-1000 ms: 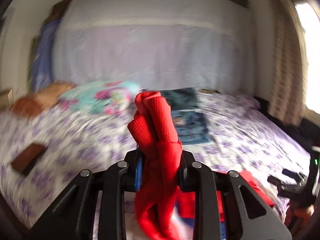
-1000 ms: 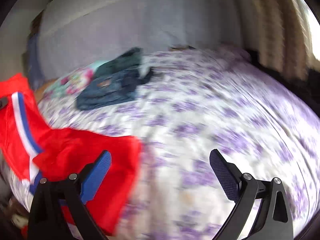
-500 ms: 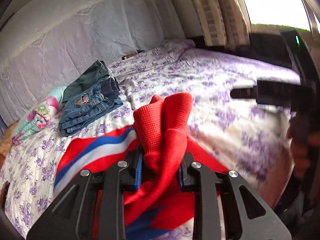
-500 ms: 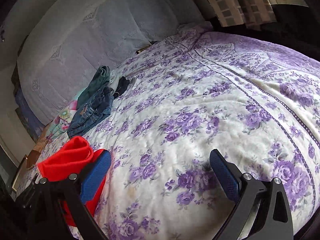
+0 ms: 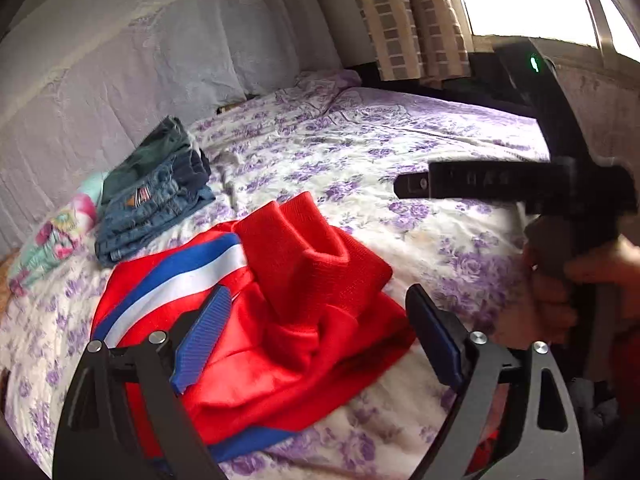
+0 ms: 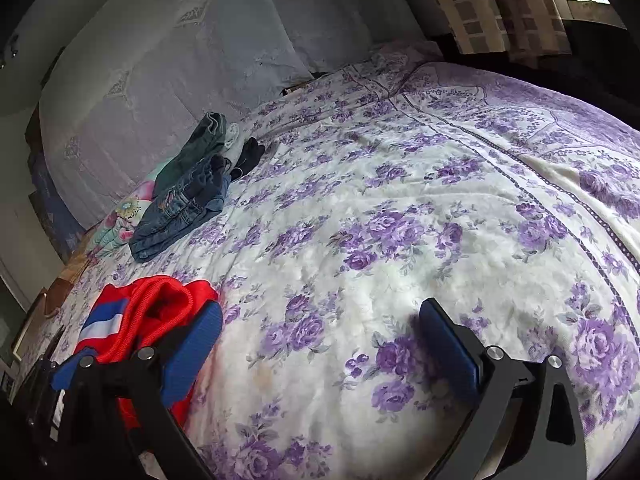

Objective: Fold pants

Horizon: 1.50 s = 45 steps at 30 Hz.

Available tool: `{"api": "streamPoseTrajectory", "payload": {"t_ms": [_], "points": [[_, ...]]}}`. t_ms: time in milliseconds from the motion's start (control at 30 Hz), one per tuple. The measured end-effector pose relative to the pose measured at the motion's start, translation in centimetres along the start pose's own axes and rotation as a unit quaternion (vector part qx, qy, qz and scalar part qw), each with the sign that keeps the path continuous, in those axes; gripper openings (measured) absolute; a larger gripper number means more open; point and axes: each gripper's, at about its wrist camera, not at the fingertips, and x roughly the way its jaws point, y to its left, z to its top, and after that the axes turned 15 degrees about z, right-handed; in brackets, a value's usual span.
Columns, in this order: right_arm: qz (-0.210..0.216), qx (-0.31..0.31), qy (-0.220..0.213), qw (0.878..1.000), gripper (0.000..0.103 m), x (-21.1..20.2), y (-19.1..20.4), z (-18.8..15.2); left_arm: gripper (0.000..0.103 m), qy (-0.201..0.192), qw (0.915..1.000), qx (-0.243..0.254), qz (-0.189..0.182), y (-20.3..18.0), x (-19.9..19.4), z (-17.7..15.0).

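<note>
One floral bedspread (image 6: 400, 220) (purple blooms), grey headboard (image 6: 180, 60), checked curtain (image 5: 404, 16)

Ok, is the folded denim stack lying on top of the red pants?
No, the denim stack lies on the bedspread beyond the red pants, with bedspread showing between them.

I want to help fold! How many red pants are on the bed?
1: the red pants lie bunched on the bed, near its front edge, in front of the jeans. More could be hidden out of view.
</note>
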Motion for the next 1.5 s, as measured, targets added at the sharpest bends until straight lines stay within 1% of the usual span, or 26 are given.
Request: {"api": "streamPoseTrajectory", "payload": {"t_ms": [100,200,233,300,400,433,467,500,533,567,600,633,667,700,733,767,833,933,1000,1067,1133,1200,1233,1300,1367,1500], "points": [[0.003,-0.009,0.001,1.000,0.099,0.2,0.0,-0.1,0.086,0.020,0.9975,-0.062,-0.028,3.0,-0.3,0.6],[0.013,-0.005,-0.001,1.000,0.100,0.1,-0.3,-0.1,0.093,0.020,0.9885,-0.146,-0.034,7.4,-0.9,0.8],[0.014,-0.004,-0.002,1.000,0.100,0.1,-0.3,-0.1,0.094,0.019,0.9821,-0.186,-0.026,9.5,-1.1,0.8],[0.013,-0.005,-0.002,1.000,0.100,0.1,-0.3,-0.1,0.096,0.026,0.9724,-0.231,-0.019,12.0,-0.7,0.6],[0.013,-0.005,-0.001,1.000,0.100,0.1,-0.3,-0.1,0.096,0.073,0.9572,-0.278,-0.031,14.2,1.2,0.0],[0.014,-0.005,-0.001,1.000,0.100,0.1,-0.3,0.0,0.096,0.091,0.9537,-0.283,-0.044,14.0,1.9,-0.5],[0.014,-0.004,-0.001,1.000,0.100,0.1,-0.3,0.0,0.096,0.103,0.9536,-0.277,-0.057,13.3,2.6,-0.8],[0.015,-0.004,-0.001,1.000,0.100,0.1,-0.3,0.0,0.096,0.113,0.9562,-0.262,-0.064,12.2,3.0,-1.1],[0.015,-0.004,-0.001,1.000,0.100,0.1,-0.3,0.0,0.097,0.119,0.9656,-0.226,-0.049,10.4,3.5,-1.3],[0.014,-0.004,-0.001,1.000,0.100,0.1,-0.3,-0.1,0.098,0.112,0.9781,-0.176,-0.009,8.6,3.6,-1.4],[0.013,-0.004,-0.001,1.000,0.100,0.1,-0.2,-0.1,0.099,0.095,0.9878,-0.118,0.037,6.6,3.7,-1.6],[0.010,-0.004,0.000,1.000,0.100,0.1,-0.2,0.0,0.099,0.072,0.9918,-0.065,0.082,4.4,3.8,-2.2],[0.004,-0.004,-0.001,1.000,0.099,0.1,-0.1,-0.1,0.099,0.059,0.9918,-0.060,0.096,3.9,3.7,-2.7],[-0.009,-0.004,-0.007,1.000,0.099,-0.1,0.2,-0.1,0.099,0.052,0.9913,-0.068,0.100,4.0,3.5,-2.9],[-0.025,-0.005,-0.018,1.000,0.099,-0.5,0.6,0.0,0.099,0.055,0.9912,-0.080,0.089,4.4,3.4,-2.9],[-0.024,-0.015,-0.040,0.999,0.099,-1.2,1.7,0.1,0.099,0.059,0.9913,-0.086,0.080,4.9,3.5,-2.8],[0.010,-0.051,-0.062,0.997,0.099,-2.2,4.3,0.4,0.099,0.069,0.9892,-0.117,0.056,6.6,3.3,-2.6],[0.028,-0.125,-0.058,0.990,0.099,-2.2,8.4,0.5,0.099,0.076,0.9796,-0.183,0.035,9.3,2.5,-3.0],[0.034,-0.182,-0.036,0.982,0.099,-1.1,10.9,-0.1,0.099,0.084,0.9760,-0.197,0.039,10.3,2.6,-3.0],[0.030,-0.203,-0.014,0.979,0.099,0.1,11.8,-0.8,0.099,0.090,0.9727,-0.207,0.055,11.2,2.7,-3.6],[0.006,-0.206,0.014,0.978,0.099,1.6,11.6,-1.5,0.099,0.098,0.9708,-0.207,0.071,11.5,3.0,-4.2],[-0.021,-0.193,0.049,0.980,0.099,3.2,10.1,-2.0,0.099,0.108,0.9691,-0.211,0.067,11.9,3.6,-4.8],[-0.019,-0.180,0.057,0.982,0.099,3.5,9.2,-2.1,0.099,0.115,0.9677,-0.218,0.053,12.2,3.9,-5.1],[0.012,-0.131,0.070,0.989,0.099,3.8,7.3,-1.9,0.099,0.126,0.9635,-0.234,0.033,12.6,4.6,-5.7],[0.032,-0.098,0.077,0.992,0.099,3.9,6.1,-1.7,0.099,0.130,0.9611,-0.243,0.023,12.8,4.8,-5.9],[0.020,-0.105,0.061,0.992,0.099,3.4,6.8,-1.7,0.099,0.122,0.9646,-0.231,0.035,12.5,4.5,-5.9]]}}
